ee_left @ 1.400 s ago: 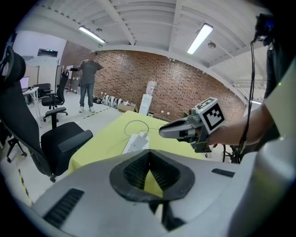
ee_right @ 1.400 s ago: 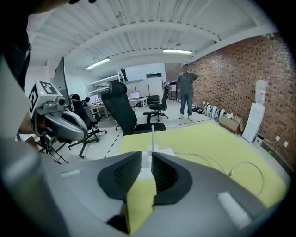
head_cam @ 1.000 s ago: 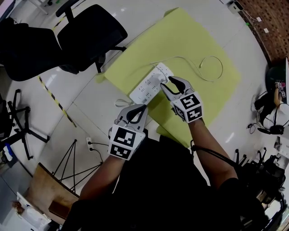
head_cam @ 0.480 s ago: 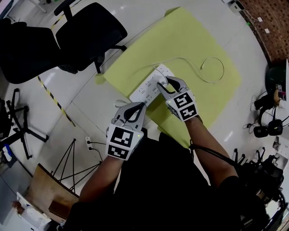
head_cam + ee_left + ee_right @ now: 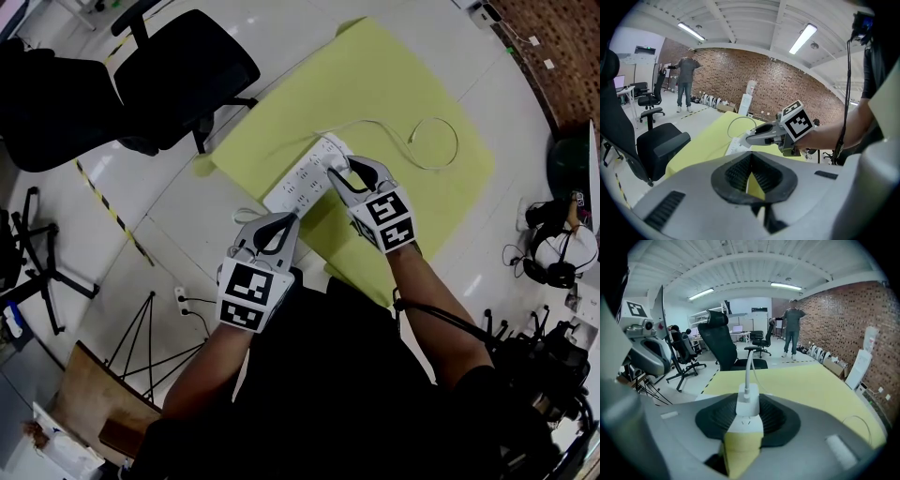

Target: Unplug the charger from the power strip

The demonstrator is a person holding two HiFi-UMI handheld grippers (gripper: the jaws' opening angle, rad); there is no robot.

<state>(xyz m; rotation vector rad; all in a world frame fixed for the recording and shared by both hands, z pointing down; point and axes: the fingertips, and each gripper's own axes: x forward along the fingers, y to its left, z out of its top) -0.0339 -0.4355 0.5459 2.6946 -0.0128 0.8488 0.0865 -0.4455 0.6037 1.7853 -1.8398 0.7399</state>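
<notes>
**Left gripper** (image 5: 292, 221): just short of the strip's (image 5: 302, 178) near end, jaws together, empty. It would serve best pressed onto the strip, so the strip cannot lift.

**Right gripper** (image 5: 339, 169): at the strip's far end. Its jaws have just been closing round the charger (image 5: 748, 399), which is plugged in there. The pads do not yet show pressing. It should grip the sides squarely and pull straight out without rocking.

**Cable** (image 5: 747, 369): leads beyond the strip.

**Unclear:** the head view hides the charger under the jaws, and pad contact is uncertain.
</notes>
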